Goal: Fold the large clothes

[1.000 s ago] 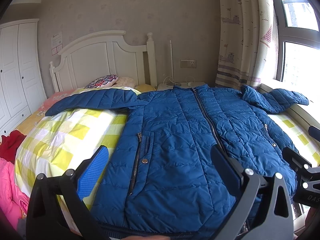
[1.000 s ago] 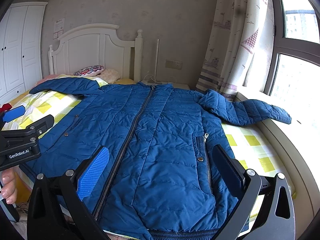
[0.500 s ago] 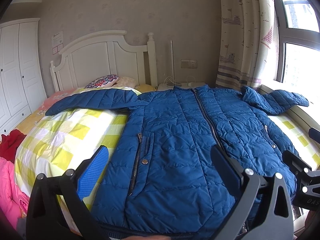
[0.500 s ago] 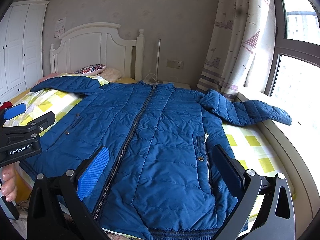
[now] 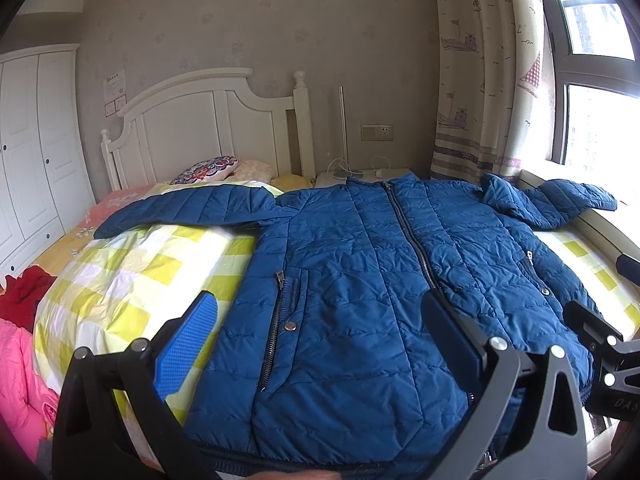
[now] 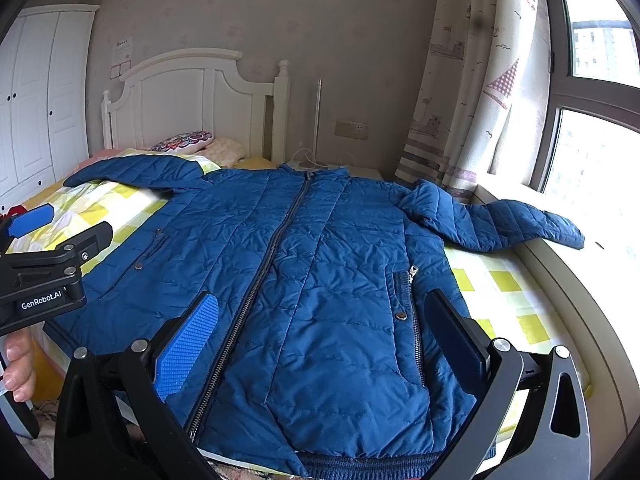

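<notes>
A large blue quilted jacket (image 5: 360, 280) lies flat and zipped on the bed, front up, hem toward me, both sleeves spread out to the sides. It also shows in the right wrist view (image 6: 320, 280). My left gripper (image 5: 320, 344) is open and empty above the hem on the jacket's left half. My right gripper (image 6: 320, 344) is open and empty above the hem on the right half. The left gripper's body also shows in the right wrist view (image 6: 44, 264), held by a hand.
The bed has a yellow checked cover (image 5: 120, 272) and a white headboard (image 5: 200, 128). A window ledge (image 6: 560, 264) runs along the right, under the right sleeve. Pink and red clothes (image 5: 20, 360) lie at the left. A white wardrobe (image 5: 32, 140) stands at far left.
Both grippers have shifted very slightly; the jacket lies as before. Both grippers stay open.
</notes>
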`<state>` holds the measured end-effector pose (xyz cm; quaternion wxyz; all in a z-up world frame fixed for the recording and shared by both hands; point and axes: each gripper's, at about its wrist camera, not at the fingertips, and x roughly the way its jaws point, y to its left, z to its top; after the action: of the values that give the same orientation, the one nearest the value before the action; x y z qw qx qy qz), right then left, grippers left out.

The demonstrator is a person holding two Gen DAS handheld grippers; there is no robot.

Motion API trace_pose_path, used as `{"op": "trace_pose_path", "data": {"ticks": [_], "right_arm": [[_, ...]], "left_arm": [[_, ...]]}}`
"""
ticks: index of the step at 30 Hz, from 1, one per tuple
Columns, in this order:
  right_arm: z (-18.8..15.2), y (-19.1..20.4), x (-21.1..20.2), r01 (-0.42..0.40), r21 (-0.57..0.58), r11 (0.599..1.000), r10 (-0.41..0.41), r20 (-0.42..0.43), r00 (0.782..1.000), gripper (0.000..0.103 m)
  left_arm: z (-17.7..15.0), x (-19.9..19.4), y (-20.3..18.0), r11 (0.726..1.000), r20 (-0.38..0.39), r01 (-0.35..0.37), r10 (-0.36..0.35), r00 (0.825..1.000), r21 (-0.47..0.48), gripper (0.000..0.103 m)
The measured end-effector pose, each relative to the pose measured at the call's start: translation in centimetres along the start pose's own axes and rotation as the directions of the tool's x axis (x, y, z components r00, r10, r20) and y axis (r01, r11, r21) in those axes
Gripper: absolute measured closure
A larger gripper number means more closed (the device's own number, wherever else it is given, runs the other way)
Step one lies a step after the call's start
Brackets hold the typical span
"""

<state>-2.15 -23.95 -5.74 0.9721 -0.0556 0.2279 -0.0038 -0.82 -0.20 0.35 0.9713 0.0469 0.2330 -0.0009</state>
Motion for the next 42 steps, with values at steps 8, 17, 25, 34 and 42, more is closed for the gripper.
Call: {"op": "trace_pose_path", "data": {"ticks": [8, 17, 25, 34, 42], "right_arm": [[0.3, 1.1, 0.4, -0.034, -0.019, 0.999, 0.034, -0.009, 0.999, 0.004], [-0.3, 1.1, 0.9, -0.044, -0.029, 0.999, 0.043, -0.041, 0.998, 0.004], [-0.6, 0.5, 1.1, -0.047, -0.011, 0.999, 0.046, -0.048, 0.998, 0.004], [-0.8, 0.1, 0.5, -0.044, -0.008, 0.999, 0.043, -0.041, 0.998, 0.004], [0.0, -2.2, 0.5, -0.012, 0.017, 1.0, 0.012, -0.013, 1.0, 0.004]], "left_arm": [[0.0, -0.3, 0.7, 1.0, 0.001, -0.02, 0.02, 1.0, -0.008, 0.002], [-0.5, 0.3, 0.6, 1.0, -0.023, -0.002, 0.002, 1.0, -0.011, 0.002], [-0.6, 0.8, 0.2, 1.0, -0.019, -0.002, 0.002, 1.0, -0.004, 0.002], [-0.4, 0.4, -0.5, 1.0, -0.001, 0.023, -0.023, 1.0, 0.004, 0.002], [0.5, 1.4, -0.4, 0.999, 0.003, 0.052, -0.052, 0.999, 0.001, 0.002]]}}
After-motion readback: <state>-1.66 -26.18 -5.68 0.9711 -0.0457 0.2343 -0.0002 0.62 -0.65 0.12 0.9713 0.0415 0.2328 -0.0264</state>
